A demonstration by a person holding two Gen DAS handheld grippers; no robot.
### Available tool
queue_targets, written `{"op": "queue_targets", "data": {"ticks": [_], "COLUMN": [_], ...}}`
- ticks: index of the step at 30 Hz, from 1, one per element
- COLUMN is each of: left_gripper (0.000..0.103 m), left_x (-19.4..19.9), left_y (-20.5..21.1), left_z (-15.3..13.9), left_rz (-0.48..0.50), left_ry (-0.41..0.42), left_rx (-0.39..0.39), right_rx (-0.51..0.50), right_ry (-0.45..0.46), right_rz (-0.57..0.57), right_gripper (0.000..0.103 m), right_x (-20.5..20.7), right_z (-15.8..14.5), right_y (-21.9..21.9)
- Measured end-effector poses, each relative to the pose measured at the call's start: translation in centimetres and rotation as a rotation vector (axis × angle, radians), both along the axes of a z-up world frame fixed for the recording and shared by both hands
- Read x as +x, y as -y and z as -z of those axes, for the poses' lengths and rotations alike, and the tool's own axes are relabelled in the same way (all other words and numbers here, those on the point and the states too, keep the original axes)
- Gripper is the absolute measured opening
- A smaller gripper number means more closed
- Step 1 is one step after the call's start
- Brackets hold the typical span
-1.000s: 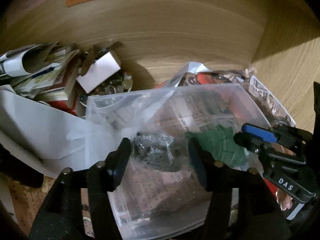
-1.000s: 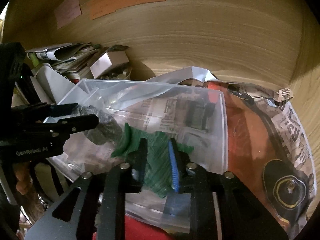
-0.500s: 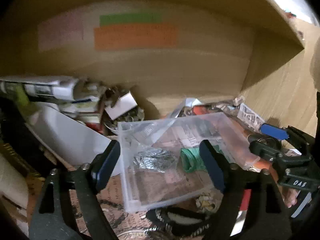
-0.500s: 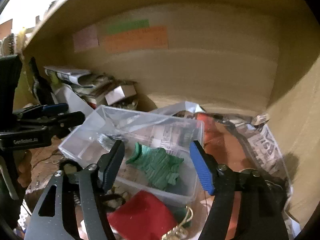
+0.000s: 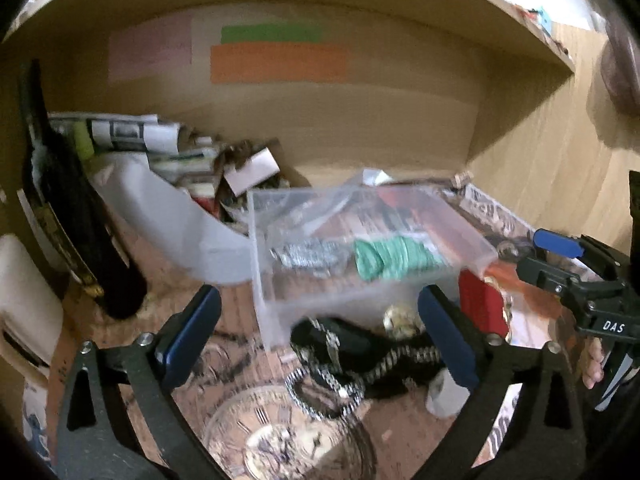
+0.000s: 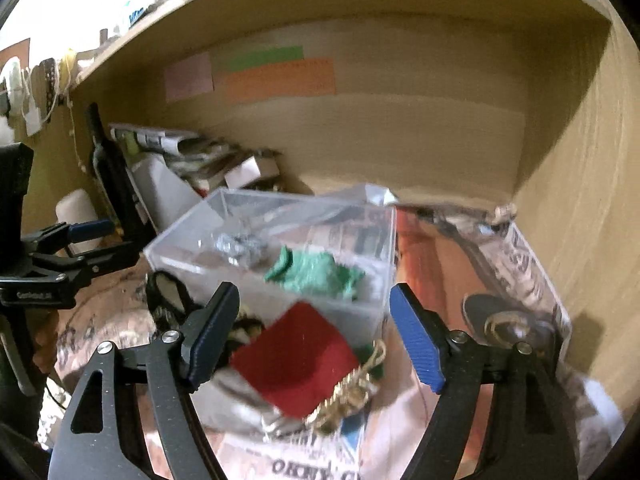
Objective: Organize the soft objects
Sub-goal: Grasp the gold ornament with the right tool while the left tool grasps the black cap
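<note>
- Left gripper (image 5: 318,338): jaws spread wide, nothing between them. Its two blue-padded fingers (image 5: 188,332) stand to either side of the near end of the clear box, apart from it.
- Right gripper (image 6: 314,334): jaws also spread wide and holding nothing. The red cloth lies right between its two fingers, just below them in the right wrist view; whether it touches them cannot be told.
- Nearest on the shelf floor, in the left wrist view: one black strap with a metal chain (image 5: 352,360), coiled just in front of the box, and under it a printed clock-face sheet (image 5: 280,440).
- One red cloth (image 6: 296,356), a flat square piece, lies outside the box against its near wall; a gold chain (image 6: 352,388) rests at its right edge.
- One clear plastic box (image 6: 376,240) sits past the fingertips of both grippers, open at the top.
- Inside the box lie two soft things, side by side and close together: one green cloth (image 6: 316,274), crumpled, on the right, and one grey crumpled piece (image 6: 240,246) on the left.
- Right of the box, a shiny printed wrapper (image 6: 500,280) covers the floor.
- Left of the box: one white curved container (image 5: 168,216), one dark bottle (image 5: 72,216) leaning at the side wall, and a heap of folded papers (image 5: 132,132) behind them.
- Farthest, on the wooden back wall: three paper notes, one pink (image 5: 150,54), one green (image 5: 272,33), one orange (image 5: 278,63).
</note>
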State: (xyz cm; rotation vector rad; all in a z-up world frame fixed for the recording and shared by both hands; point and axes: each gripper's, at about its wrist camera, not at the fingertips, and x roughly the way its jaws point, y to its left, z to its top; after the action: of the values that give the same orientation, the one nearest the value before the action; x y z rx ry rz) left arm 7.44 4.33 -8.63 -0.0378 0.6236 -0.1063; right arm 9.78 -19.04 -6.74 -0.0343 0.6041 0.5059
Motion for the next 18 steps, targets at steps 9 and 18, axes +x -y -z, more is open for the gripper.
{"op": "queue_targets", "data": {"ticks": [9, 18], "left_gripper": [0.101, 0.101], "left_x": [0.1, 2.5], "left_y": [1.8, 2.6], "left_z": [4.4, 5.5], "left_rz": [0.066, 0.065], "left_ry": [-0.114, -0.132], "left_rx": [-0.012, -0.063], "right_rx": [-0.025, -0.025], "right_ry": [-0.099, -0.157], "right_rz": [-0.018, 0.016], "right_gripper": [0.075, 0.075], "right_x": [-0.9, 0.7], "right_z": [3.6, 5.9], "right_y": [-0.1, 0.6]}}
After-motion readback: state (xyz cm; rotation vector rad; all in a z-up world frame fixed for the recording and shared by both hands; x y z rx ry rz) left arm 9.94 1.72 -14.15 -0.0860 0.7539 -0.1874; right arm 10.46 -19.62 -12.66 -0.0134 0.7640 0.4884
